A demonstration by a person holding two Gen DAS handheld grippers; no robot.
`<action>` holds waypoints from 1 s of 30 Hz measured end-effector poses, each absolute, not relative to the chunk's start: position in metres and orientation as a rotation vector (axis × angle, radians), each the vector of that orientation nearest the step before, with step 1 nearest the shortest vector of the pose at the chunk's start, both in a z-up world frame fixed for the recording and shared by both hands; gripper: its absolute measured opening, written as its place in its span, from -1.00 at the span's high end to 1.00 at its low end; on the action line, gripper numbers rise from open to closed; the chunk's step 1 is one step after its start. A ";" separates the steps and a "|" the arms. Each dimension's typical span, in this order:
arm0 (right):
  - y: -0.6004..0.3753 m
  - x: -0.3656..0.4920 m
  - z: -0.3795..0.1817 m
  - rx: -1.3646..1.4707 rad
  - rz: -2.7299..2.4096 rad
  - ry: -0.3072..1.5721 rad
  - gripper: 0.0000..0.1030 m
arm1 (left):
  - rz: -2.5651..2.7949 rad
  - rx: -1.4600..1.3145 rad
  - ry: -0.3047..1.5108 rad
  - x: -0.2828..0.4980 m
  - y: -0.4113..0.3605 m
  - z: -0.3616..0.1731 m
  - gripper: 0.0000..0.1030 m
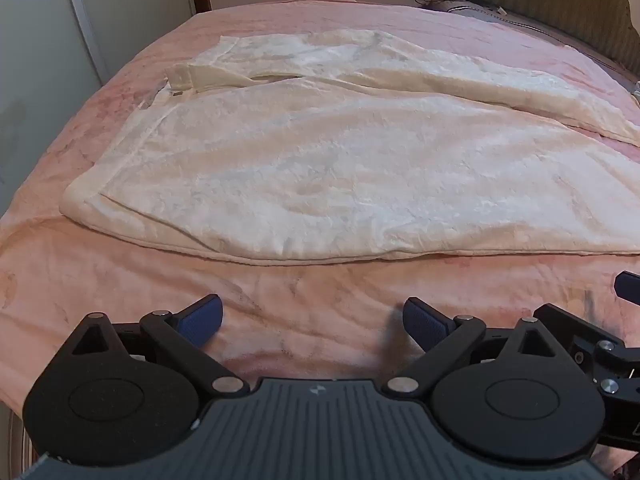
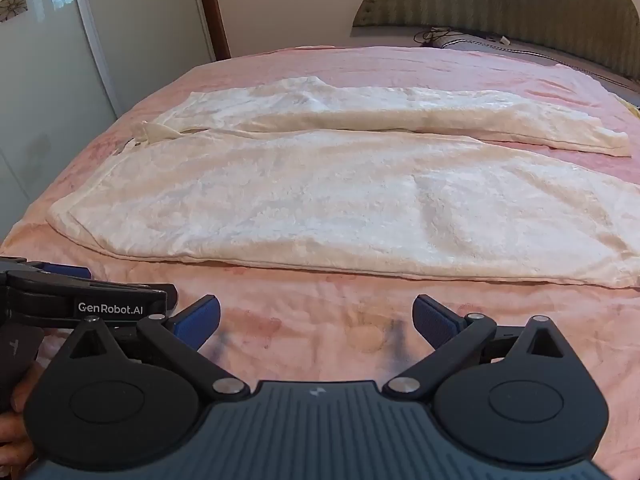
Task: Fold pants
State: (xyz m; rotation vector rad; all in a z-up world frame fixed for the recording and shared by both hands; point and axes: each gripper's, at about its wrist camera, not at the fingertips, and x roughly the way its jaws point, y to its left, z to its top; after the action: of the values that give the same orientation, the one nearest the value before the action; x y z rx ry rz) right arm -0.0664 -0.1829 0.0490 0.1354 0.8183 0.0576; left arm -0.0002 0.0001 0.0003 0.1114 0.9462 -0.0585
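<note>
- The left gripper (image 1: 312, 320), black with blue ribbed pads, hovers low over the near part of the bed with its fingers spread wide apart and nothing between them; its body fills the bottom of its own view.
- The right gripper (image 2: 316, 322), of the same make, is likewise wide apart and empty, just beside the left one; in the left wrist view only its black edge and one blue pad tip show at the right border.
- A bare hand (image 2: 14, 436) is cut off at the lower left corner of the right wrist view, so little of it can be made out.
- The pink plush bedspread (image 1: 120, 300) lies bare and slightly rumpled under both grippers.
- The cream fuzzy pants (image 2: 300, 200) lie flat across the middle of the bed, waist to the left, legs running right; the near leg's hem is cut off in the left wrist view.
- The green padded headboard (image 2: 500, 0) stands behind, with a tangle of dark cable below it, too small to identify.
- A white cabinet door (image 2: 48, 80) stands on the left.
</note>
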 end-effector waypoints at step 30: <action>-0.187 -0.069 0.043 0.157 0.057 0.832 -1.00 | -0.059 0.125 0.948 -0.001 -0.003 -0.002 -0.91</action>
State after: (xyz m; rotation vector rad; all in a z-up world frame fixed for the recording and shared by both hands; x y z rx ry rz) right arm -0.0687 -0.1868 0.0434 0.1567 0.8318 0.0566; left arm -0.0010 -0.0031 -0.0020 0.1249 0.9481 -0.0591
